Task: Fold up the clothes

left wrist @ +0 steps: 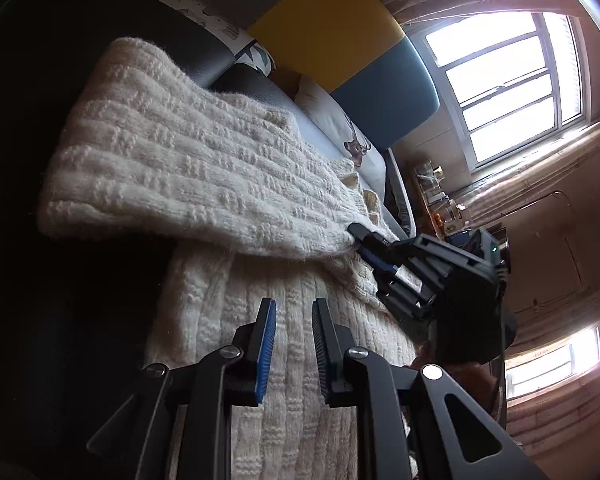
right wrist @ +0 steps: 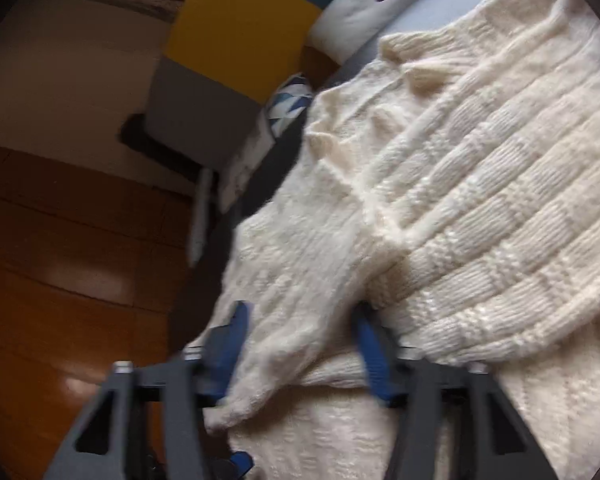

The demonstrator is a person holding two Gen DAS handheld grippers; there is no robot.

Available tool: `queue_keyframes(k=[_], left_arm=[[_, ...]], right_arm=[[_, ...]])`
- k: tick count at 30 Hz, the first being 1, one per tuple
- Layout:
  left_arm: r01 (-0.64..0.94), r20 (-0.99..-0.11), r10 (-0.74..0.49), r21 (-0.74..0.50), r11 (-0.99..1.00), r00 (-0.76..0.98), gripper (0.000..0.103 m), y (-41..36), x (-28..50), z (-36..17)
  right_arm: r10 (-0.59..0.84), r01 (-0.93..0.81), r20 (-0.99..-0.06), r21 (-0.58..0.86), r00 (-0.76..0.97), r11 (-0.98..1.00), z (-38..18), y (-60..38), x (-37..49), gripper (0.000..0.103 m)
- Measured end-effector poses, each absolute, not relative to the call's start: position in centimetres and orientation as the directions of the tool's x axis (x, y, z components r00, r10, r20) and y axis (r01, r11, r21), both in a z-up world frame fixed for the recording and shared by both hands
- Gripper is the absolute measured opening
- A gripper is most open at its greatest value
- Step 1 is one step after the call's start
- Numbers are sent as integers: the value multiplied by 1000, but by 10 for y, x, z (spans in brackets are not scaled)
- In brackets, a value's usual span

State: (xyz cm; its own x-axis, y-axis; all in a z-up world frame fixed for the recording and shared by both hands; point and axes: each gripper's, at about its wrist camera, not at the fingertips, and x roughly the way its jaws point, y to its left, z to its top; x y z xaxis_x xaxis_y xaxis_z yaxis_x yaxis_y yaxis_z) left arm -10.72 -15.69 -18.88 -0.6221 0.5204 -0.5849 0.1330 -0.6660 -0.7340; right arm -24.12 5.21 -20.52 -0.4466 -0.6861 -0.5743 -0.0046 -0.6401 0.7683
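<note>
The cream knit sweater lies spread on a dark sofa seat, one section folded over the body. The left gripper hovers above the knit, fingers slightly apart and empty. The right gripper angles downward; its fingers appear clamped on a sweater fold, though motion blur obscures contact.

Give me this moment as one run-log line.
task: fold clothes | left gripper: open, empty, above sweater | right gripper: shut on sweater fold | sweater: partly folded over itself
</note>
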Motion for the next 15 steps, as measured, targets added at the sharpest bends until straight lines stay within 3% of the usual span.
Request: queue_keyframes(k=[6, 15], left_arm=[[185, -603, 489, -728, -660, -630, 16, -158, -123, -196], [305, -634, 378, -705, -640, -674, 16, -178, -145, -196]], right_arm=[[-606, 190, -639, 598, -474, -778, -138, 16, -257, 7], [-618, 439, -555, 435, -557, -786, -5, -7, -256, 7]])
